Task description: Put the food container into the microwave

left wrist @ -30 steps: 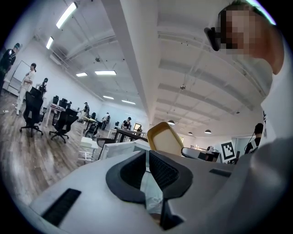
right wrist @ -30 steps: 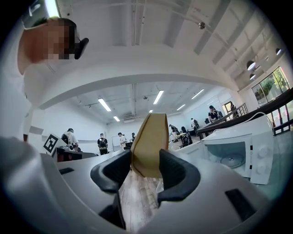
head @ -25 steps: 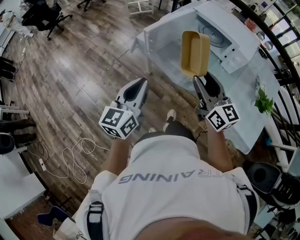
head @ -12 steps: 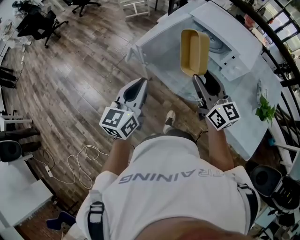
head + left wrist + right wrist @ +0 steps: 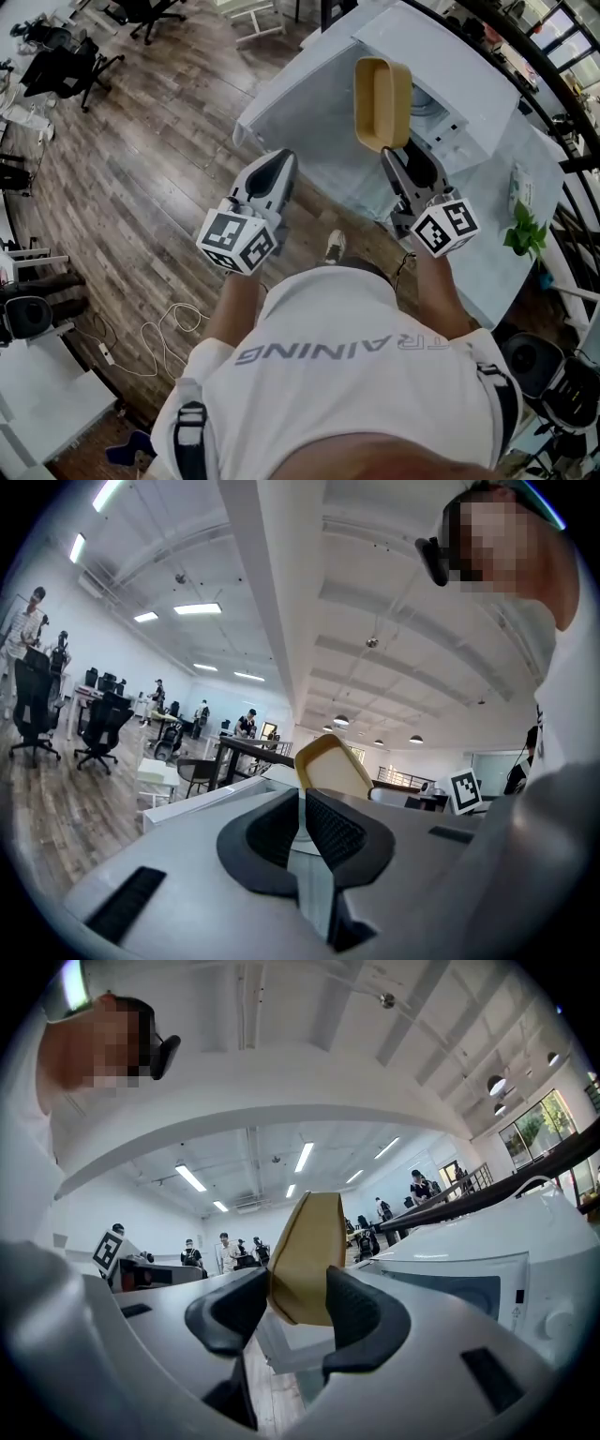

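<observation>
You are gripping the food container [image 5: 382,101] in the right gripper [image 5: 398,155], its fingers [image 5: 361,1321] clamping one short end only; the container is hanging in the air, tipped on its side, in front of the microwave [image 5: 427,42] and not yet inside it. The left gripper [image 5: 279,159] is hovering beside it with its fingers pressing together on nothing.

The long body is sticking out well past the hold, so it is acting as a lever; a knock against the microwave's frame could be twisting it loose; tipped like this, anything inside could be spilling out. I cannot tell whether the microwave's door is standing open; if it is shut, you would be pushing the container into it, and the empty left gripper is the one free to deal with it.

The tabletop [image 5: 300,112] is carrying the microwave; a plant [image 5: 523,234] is sitting at its far side, well apart; chairs [image 5: 66,70] and a cable [image 5: 150,337] are lying off on the floor [image 5: 141,187], blocking nothing.
</observation>
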`<state>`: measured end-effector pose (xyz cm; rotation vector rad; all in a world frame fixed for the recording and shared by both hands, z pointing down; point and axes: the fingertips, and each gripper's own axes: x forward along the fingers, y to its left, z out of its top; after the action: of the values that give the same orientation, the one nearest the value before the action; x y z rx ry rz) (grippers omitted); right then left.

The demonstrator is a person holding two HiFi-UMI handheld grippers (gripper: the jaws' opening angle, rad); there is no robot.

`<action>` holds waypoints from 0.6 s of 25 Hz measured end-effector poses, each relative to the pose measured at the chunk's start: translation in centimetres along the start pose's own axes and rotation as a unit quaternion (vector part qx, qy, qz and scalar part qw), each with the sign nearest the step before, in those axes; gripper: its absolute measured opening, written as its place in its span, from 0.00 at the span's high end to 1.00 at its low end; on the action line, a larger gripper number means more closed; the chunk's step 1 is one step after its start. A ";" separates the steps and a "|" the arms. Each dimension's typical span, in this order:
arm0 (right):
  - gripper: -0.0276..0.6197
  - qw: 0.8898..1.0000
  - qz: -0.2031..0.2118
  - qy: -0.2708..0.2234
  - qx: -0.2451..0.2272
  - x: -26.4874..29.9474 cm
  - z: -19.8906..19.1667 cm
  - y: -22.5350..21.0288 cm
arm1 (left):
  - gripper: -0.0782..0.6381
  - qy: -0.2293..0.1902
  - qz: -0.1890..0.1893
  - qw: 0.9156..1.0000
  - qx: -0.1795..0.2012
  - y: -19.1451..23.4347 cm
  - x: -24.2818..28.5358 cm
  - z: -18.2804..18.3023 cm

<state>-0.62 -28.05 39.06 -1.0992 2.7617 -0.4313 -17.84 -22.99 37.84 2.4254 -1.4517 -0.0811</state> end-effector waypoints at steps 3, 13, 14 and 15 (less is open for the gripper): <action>0.63 1.000 0.011 0.008 0.004 0.9 -0.1 -1.6 | 0.82 0.005 0.000 1.000 0.006 -0.1 2.1 0.2; 0.63 0.997 0.026 0.070 0.036 2.1 -4.7 -4.1 | 0.82 0.017 -0.023 1.000 0.007 -0.5 7.2 -0.1; 0.63 0.996 0.025 0.075 0.041 2.2 -5.3 -4.3 | 0.82 0.020 -0.027 0.999 0.006 -0.5 7.6 -0.2; 0.63 0.995 0.025 0.081 0.045 2.4 -5.8 -4.4 | 0.82 0.022 -0.032 0.999 0.005 -0.5 8.0 -0.3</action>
<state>-0.80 -31.52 45.92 -1.0142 2.8671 -0.6592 -13.49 -29.61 38.90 2.4658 -1.3600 -0.0341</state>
